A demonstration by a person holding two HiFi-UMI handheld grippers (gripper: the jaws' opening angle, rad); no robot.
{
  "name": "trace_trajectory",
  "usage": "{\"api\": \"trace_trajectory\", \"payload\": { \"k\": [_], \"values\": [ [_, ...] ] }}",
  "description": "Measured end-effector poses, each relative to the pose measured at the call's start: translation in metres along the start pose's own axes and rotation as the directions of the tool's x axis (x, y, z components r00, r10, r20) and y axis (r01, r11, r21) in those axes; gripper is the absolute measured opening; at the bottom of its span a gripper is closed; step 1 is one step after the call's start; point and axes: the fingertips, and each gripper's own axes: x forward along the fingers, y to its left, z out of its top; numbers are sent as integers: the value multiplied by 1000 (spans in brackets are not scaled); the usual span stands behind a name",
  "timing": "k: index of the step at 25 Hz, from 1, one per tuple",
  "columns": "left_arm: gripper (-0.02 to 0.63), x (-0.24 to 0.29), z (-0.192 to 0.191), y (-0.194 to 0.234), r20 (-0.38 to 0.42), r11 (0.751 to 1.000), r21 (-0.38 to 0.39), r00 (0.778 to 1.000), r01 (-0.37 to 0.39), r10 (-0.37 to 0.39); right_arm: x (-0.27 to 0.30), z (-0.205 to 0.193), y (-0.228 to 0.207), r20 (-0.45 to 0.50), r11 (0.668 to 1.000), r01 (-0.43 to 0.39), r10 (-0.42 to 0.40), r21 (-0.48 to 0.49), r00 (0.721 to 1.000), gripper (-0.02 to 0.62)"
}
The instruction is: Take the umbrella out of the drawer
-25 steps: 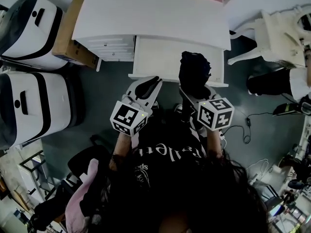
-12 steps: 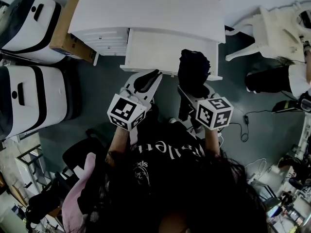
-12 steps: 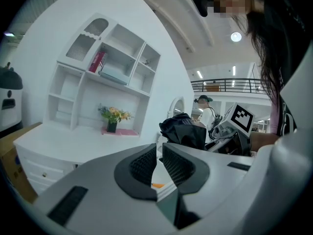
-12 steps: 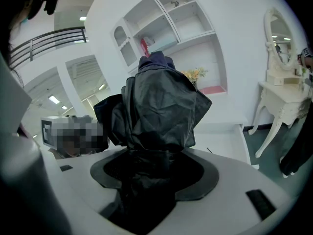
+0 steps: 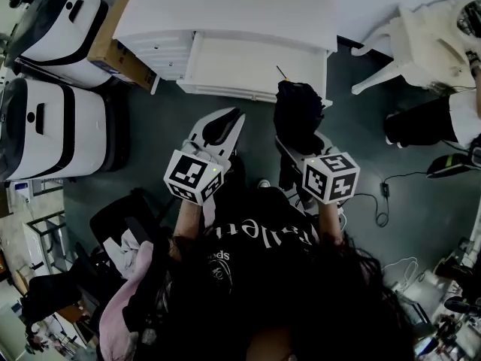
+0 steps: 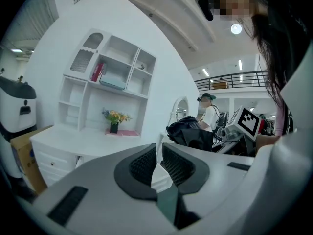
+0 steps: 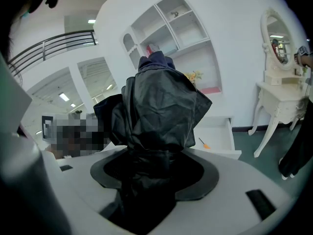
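Note:
The black folded umbrella [image 5: 298, 115] stands bunched up in my right gripper [image 5: 299, 143], which is shut on its lower end. It hangs just in front of the open white drawer [image 5: 255, 68], over the floor. In the right gripper view the umbrella [image 7: 157, 106] fills the middle, clamped by the right gripper [image 7: 154, 166], with the drawer [image 7: 218, 131] behind it. My left gripper [image 5: 220, 125] is level with it on the left, shut and holding nothing. In the left gripper view the left gripper [image 6: 159, 150] shows its pads nearly touching, and the umbrella [image 6: 190, 134] sits to the right.
A thin orange-tipped stick [image 7: 204, 143] lies in the drawer. The white desk [image 5: 225, 10] carries shelves [image 6: 105, 72] and a flower pot [image 6: 114, 126]. Two white cases [image 5: 52, 126] and a cardboard box [image 5: 113, 47] stand left; a white chair [image 5: 421, 43] and cable [image 5: 376, 194] lie right.
The right gripper has drawn the umbrella back from over the drawer to just past its front edge. The left gripper has stayed beside it, still shut.

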Motion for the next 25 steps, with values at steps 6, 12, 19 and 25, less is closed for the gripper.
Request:
{"api": "trace_trajectory", "payload": {
  "k": [6, 12, 19, 25],
  "values": [
    [49, -32, -18, -65, -7, 997, 3, 997, -78, 78, -55, -51, 0, -23, 998, -48, 47, -35, 999, 281],
    [49, -54, -38, -120, -34, 996, -5, 995, -90, 90, -91, -89, -2, -30, 998, -61, 60, -31, 998, 281],
    [49, -74, -44, -145, -49, 997, 5, 996, -76, 76, -99, -110, 15, -39, 996, -83, 82, -25, 996, 281],
    [49, -97, -40, -141, -42, 997, 14, 997, -71, 71, -94, -113, 45, -34, 994, -100, 99, -35, 995, 281]
  ]
}}
